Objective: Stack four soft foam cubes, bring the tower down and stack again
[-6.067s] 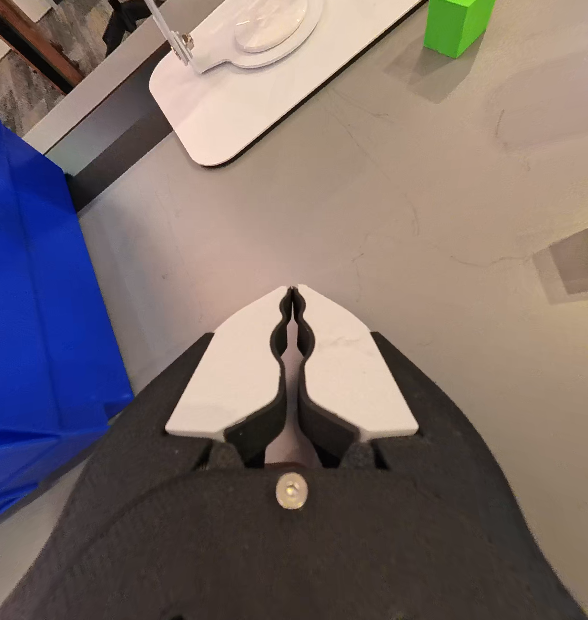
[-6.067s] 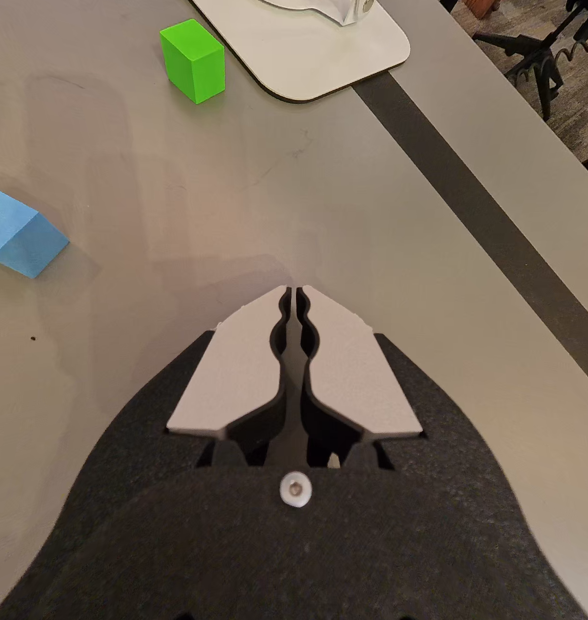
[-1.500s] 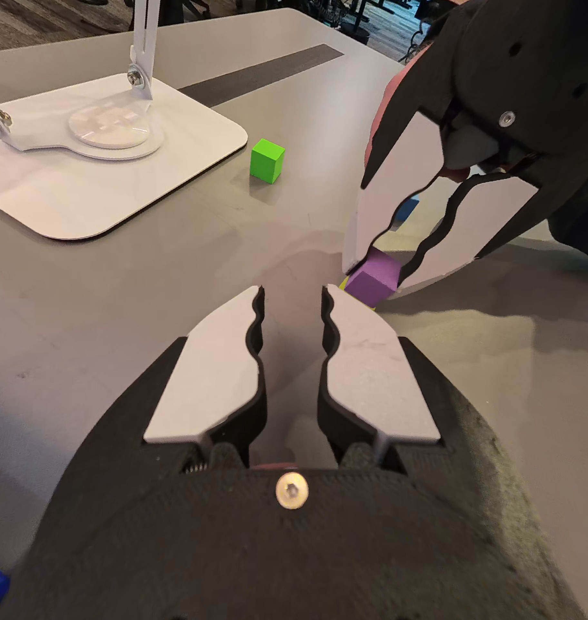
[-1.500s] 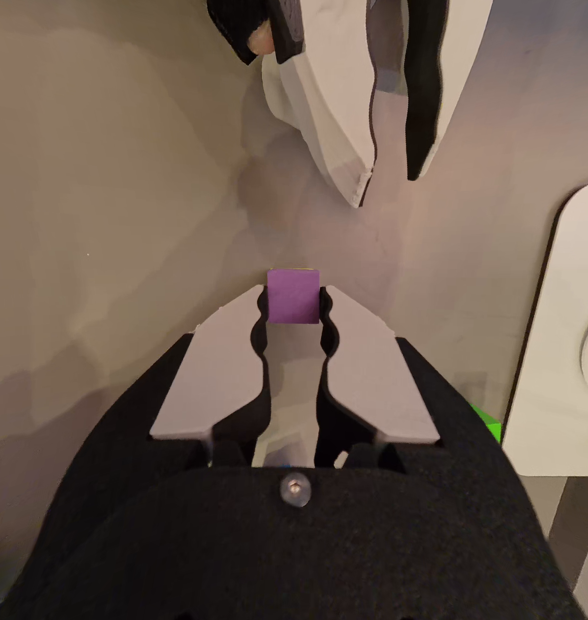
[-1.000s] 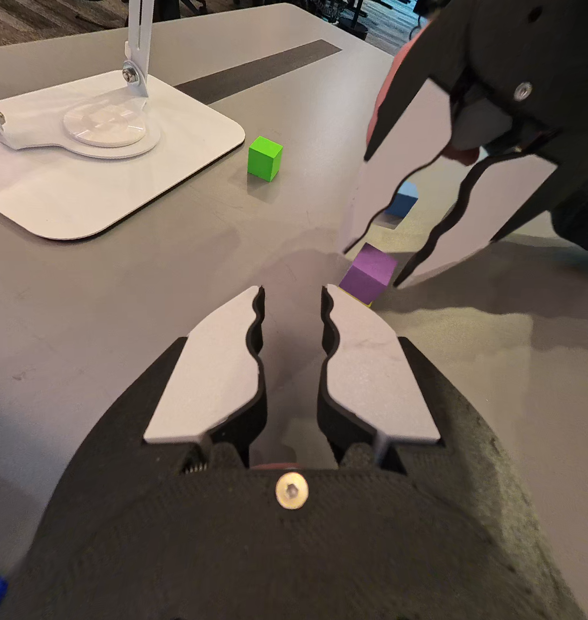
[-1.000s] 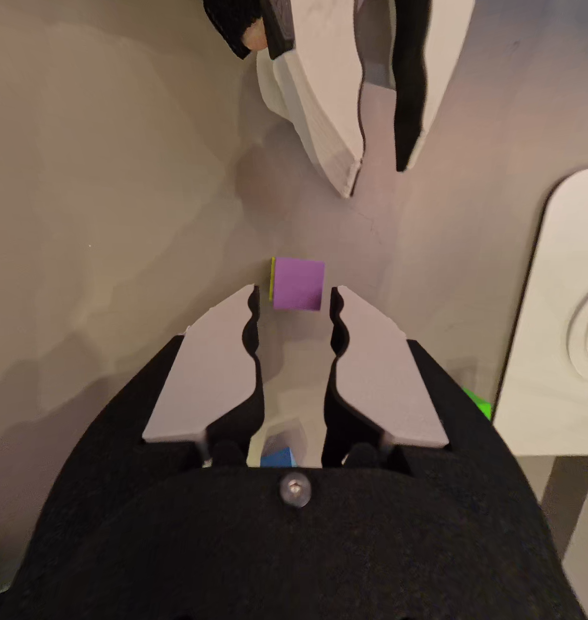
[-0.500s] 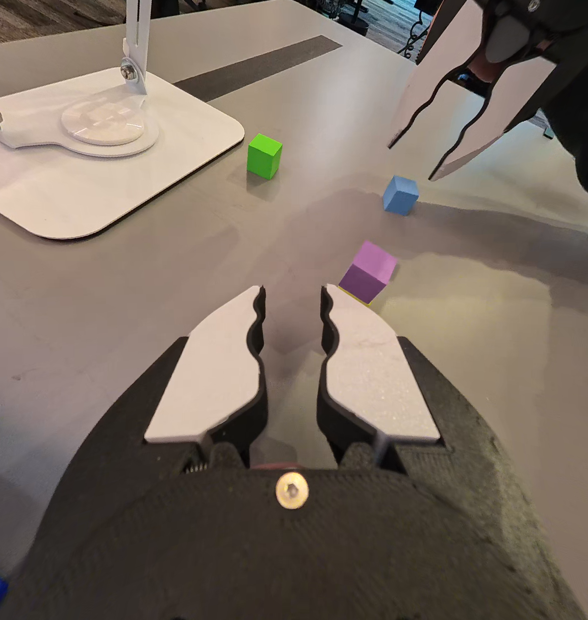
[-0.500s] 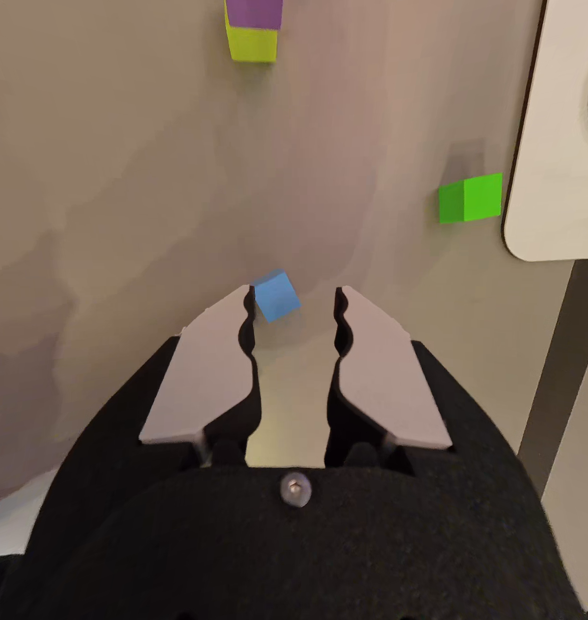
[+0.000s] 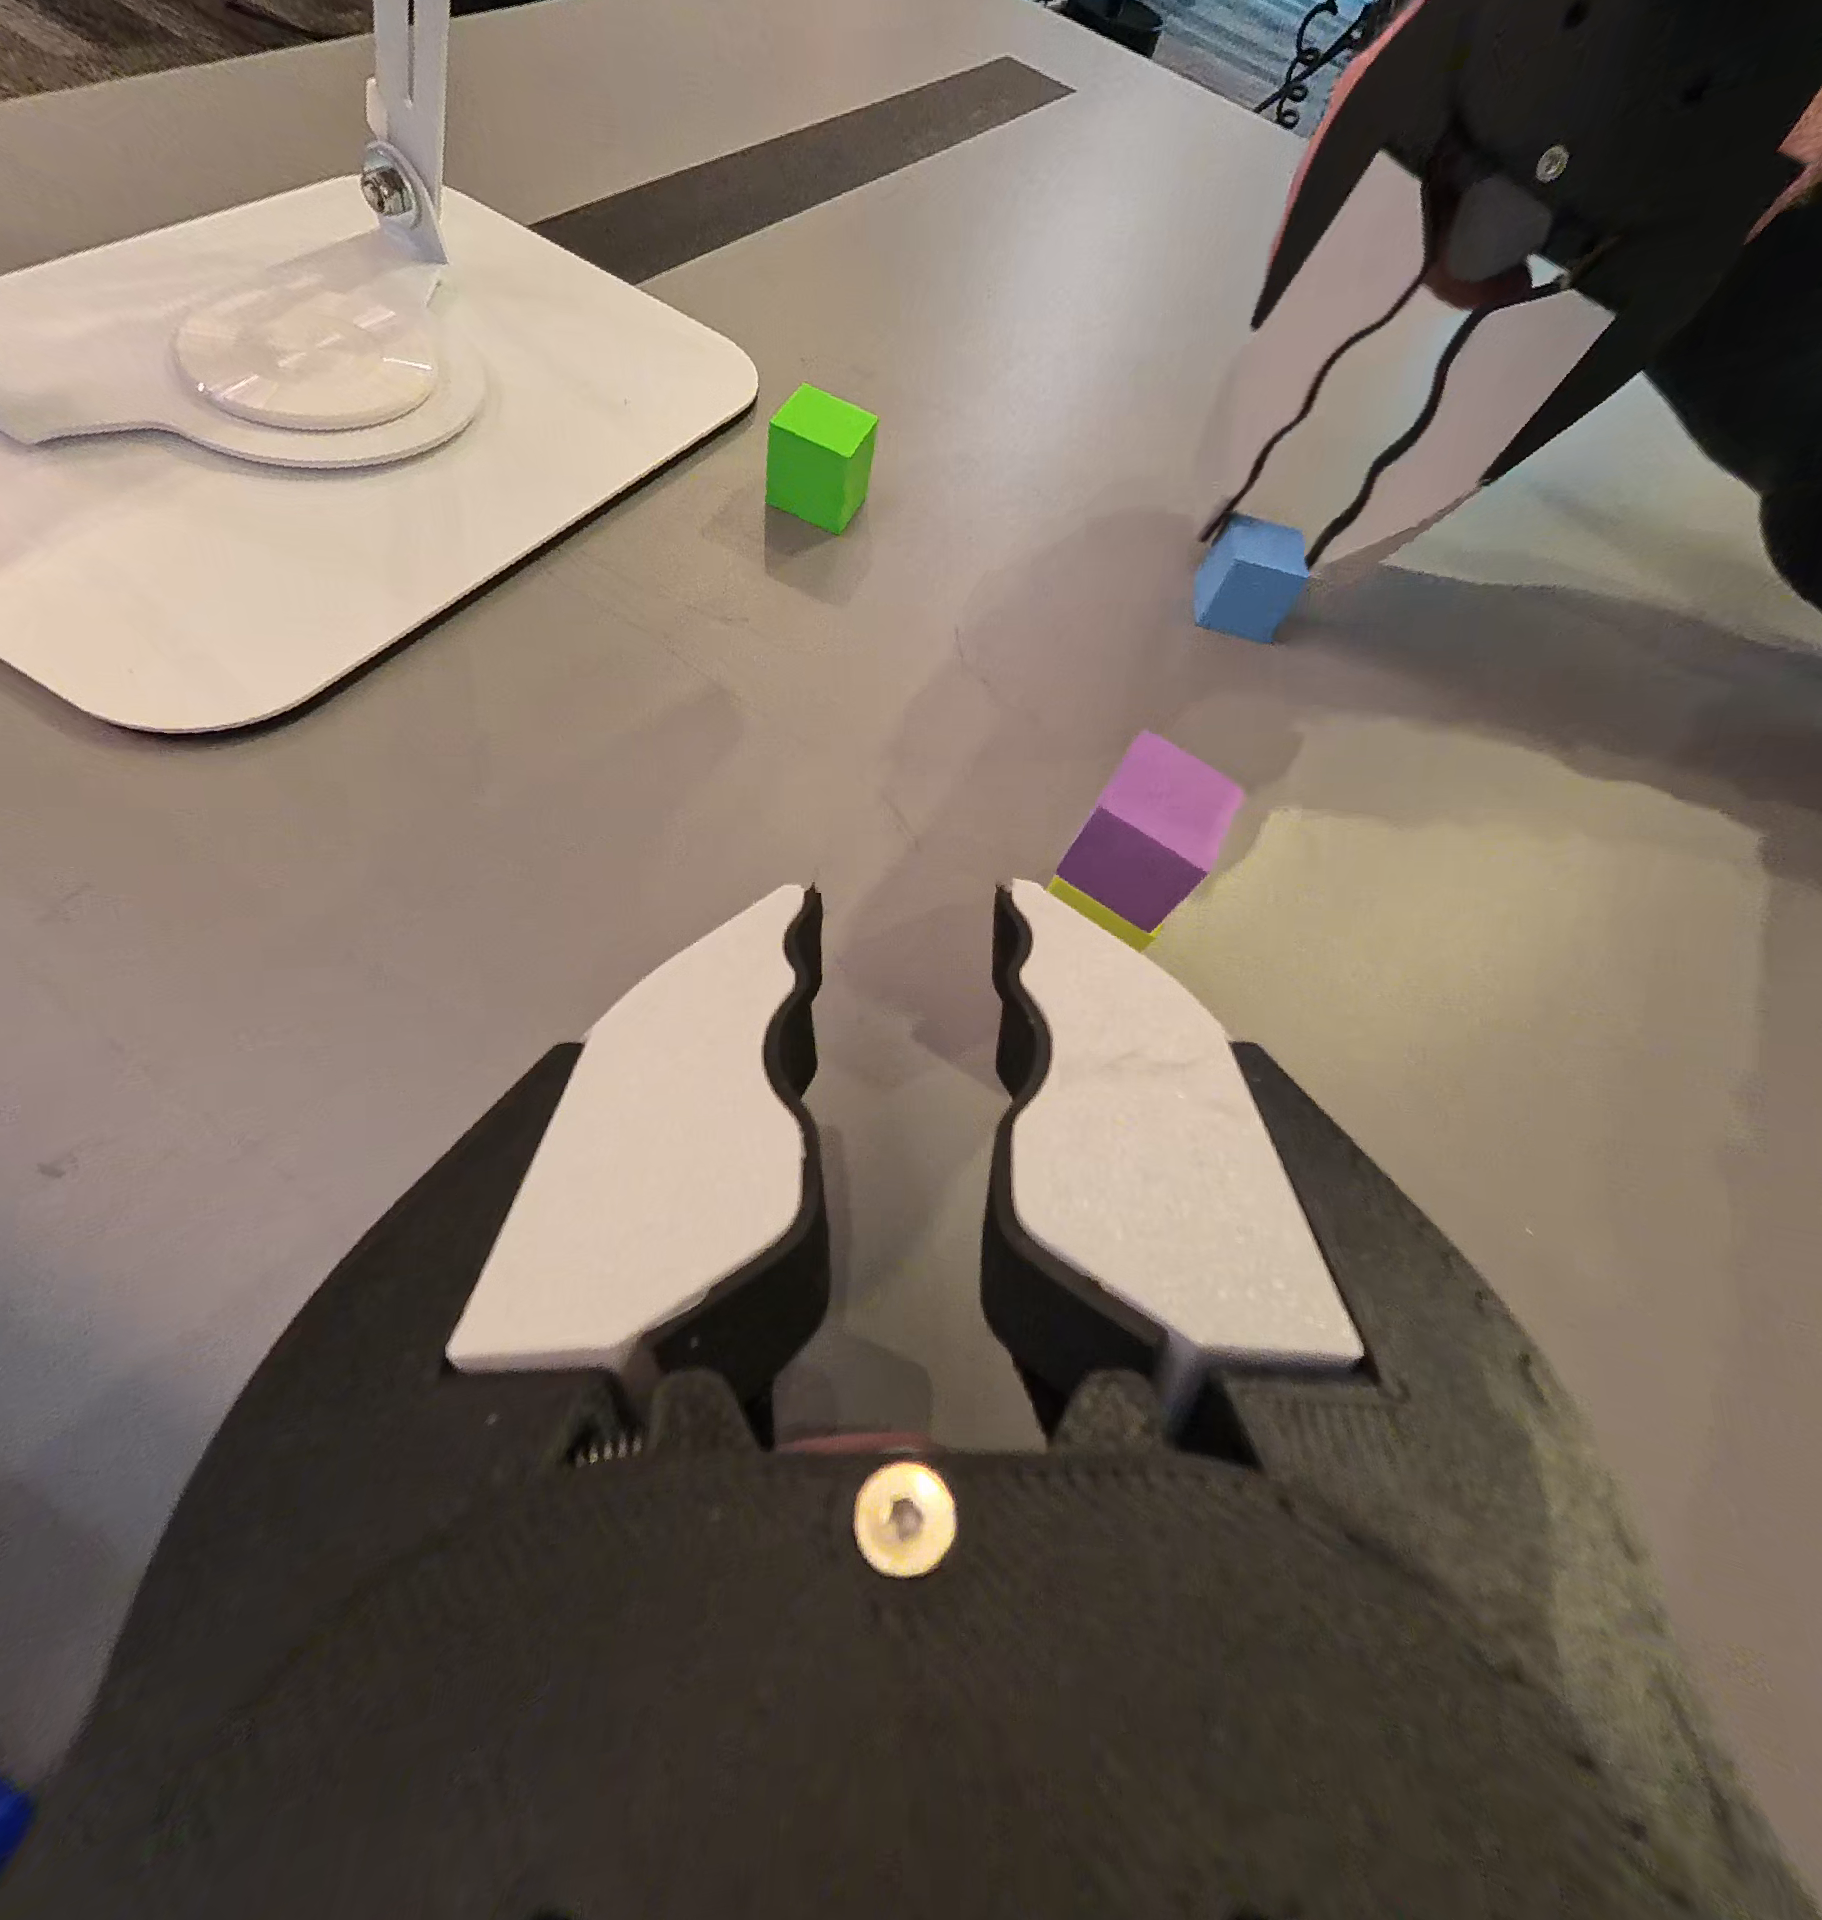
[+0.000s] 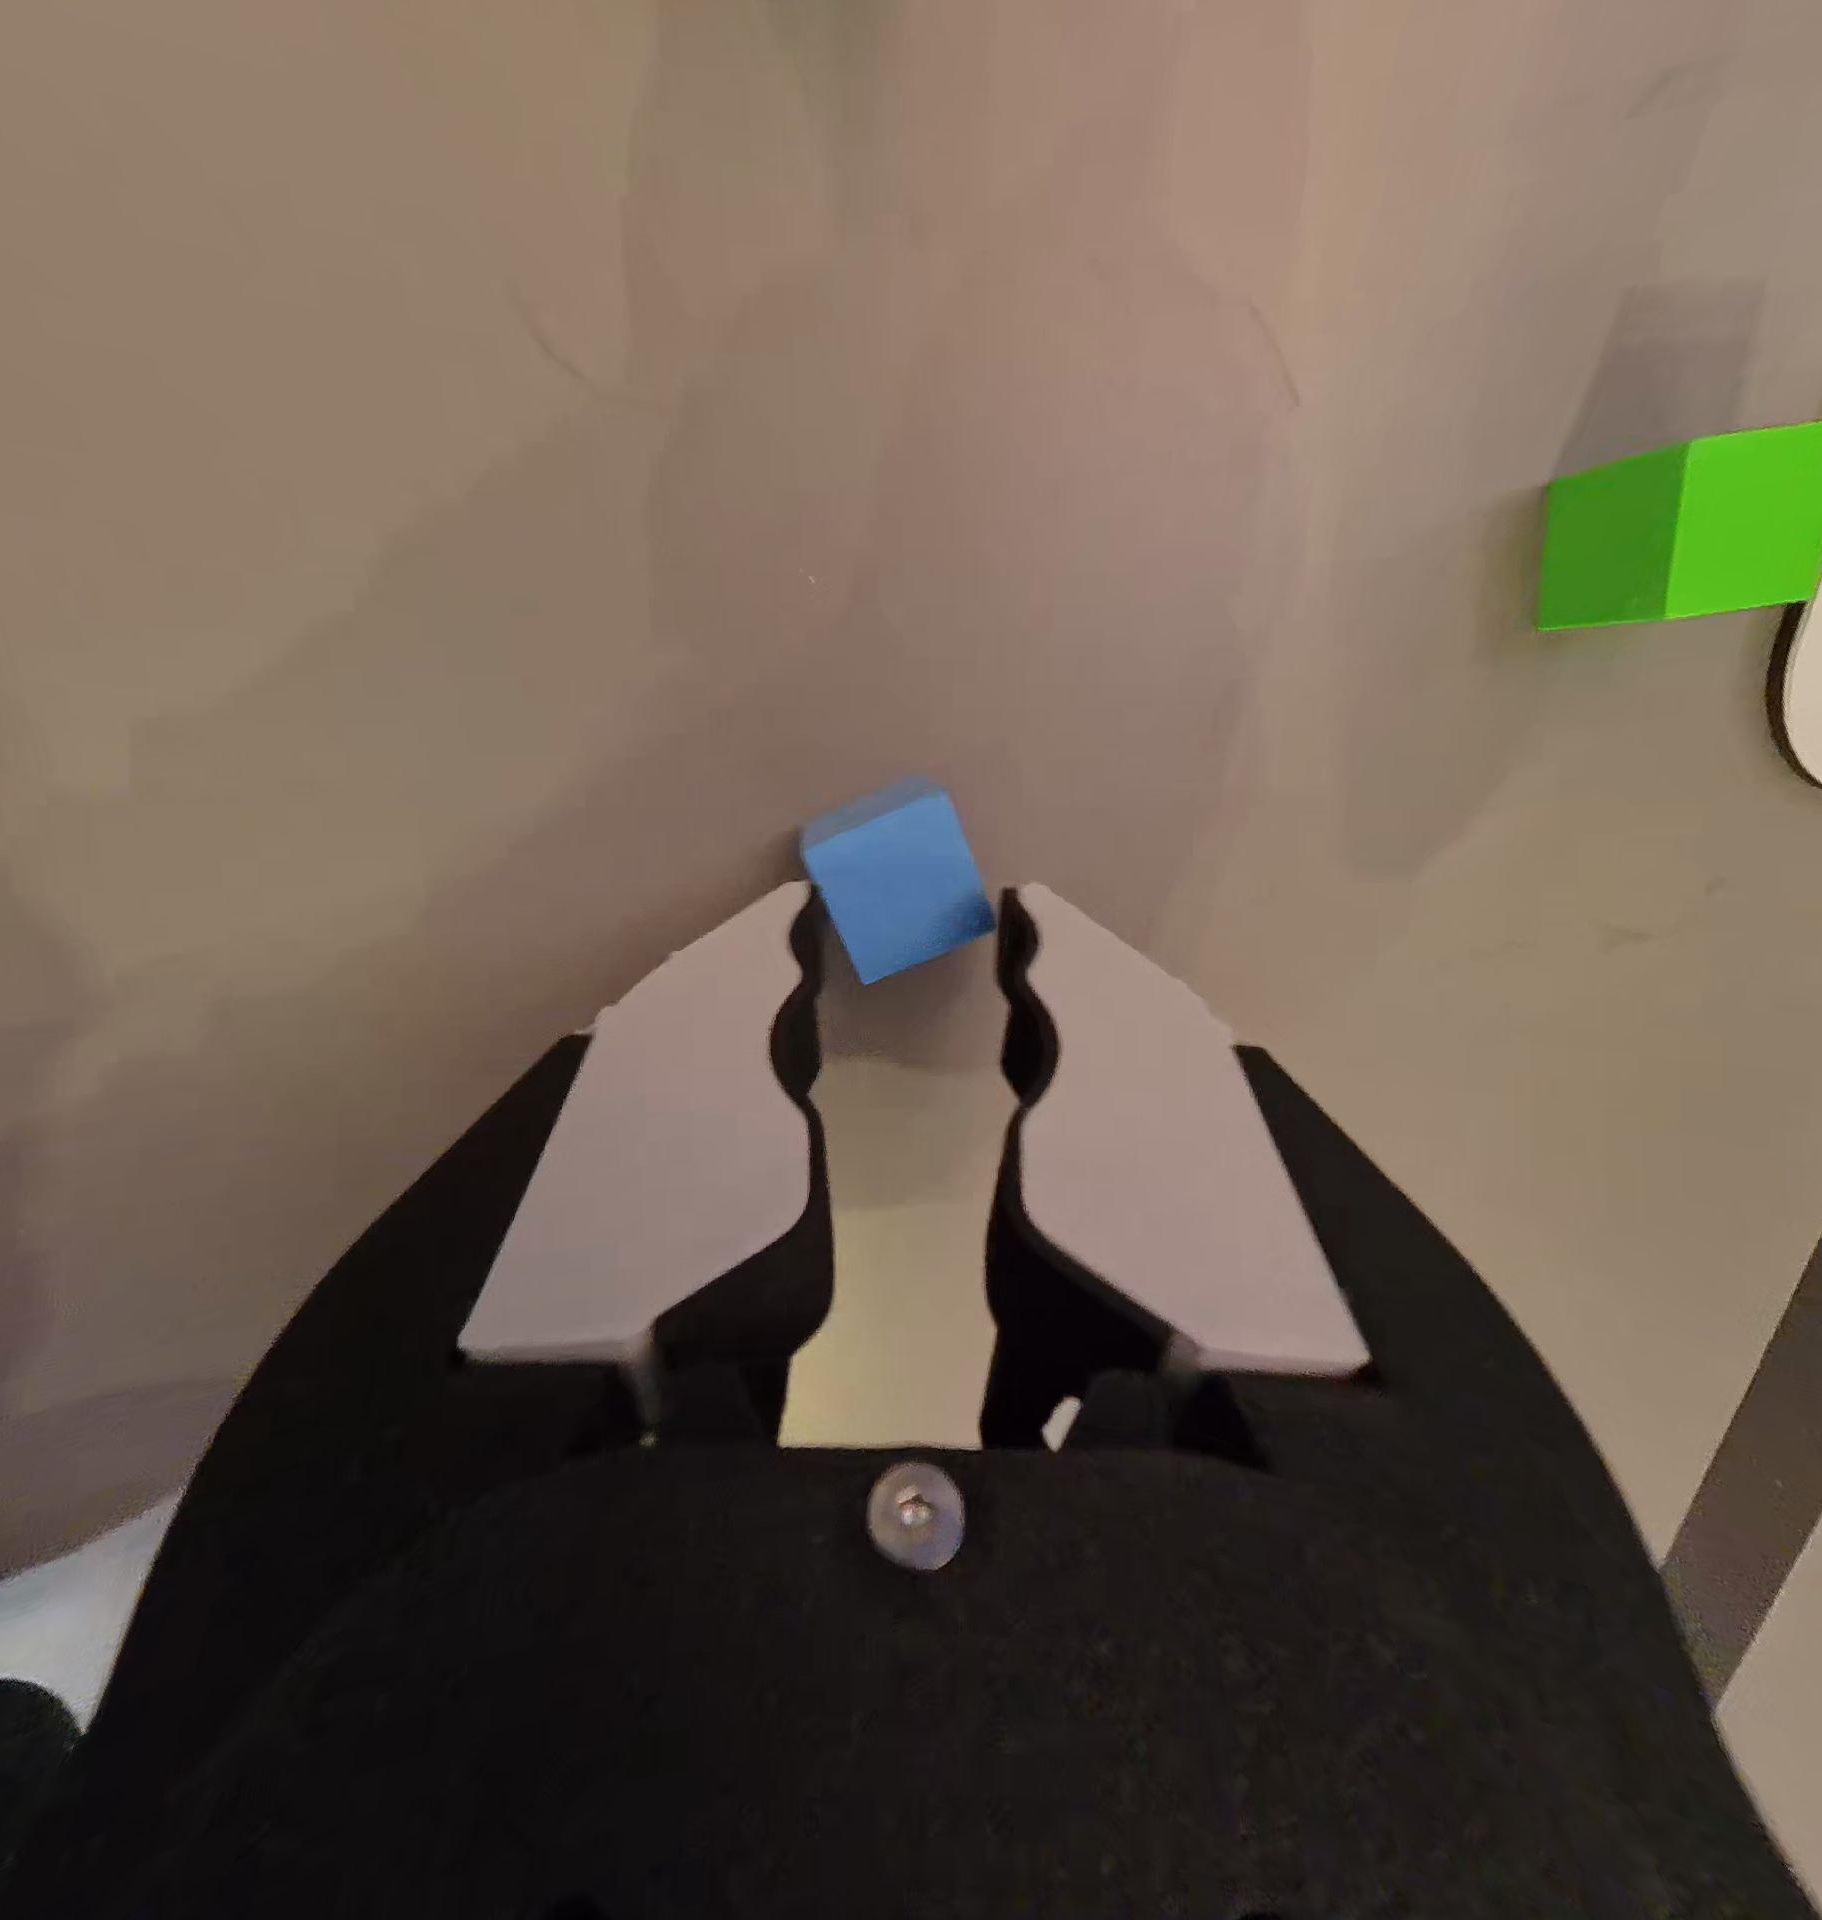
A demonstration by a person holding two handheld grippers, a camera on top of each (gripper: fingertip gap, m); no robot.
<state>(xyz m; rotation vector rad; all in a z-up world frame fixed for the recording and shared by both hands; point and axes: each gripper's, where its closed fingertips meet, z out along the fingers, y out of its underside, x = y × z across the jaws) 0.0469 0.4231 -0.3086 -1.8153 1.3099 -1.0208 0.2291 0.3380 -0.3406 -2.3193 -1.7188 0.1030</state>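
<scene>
In the left wrist view, the left gripper (image 9: 902, 904) hangs spread and empty over the table (image 9: 471, 883); a purple cube (image 9: 1146, 831) sits on a yellow cube (image 9: 1099, 912) just beside its right fingertip. In the right wrist view, the right gripper (image 10: 902, 904) straddles the blue cube (image 10: 896, 894), fingers spread, not clamping it; the green cube (image 10: 1696, 540) rests apart.

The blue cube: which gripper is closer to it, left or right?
Right. The right gripper has its open fingers on either side of the blue cube. The left gripper hangs far back, near the purple cube.
</scene>
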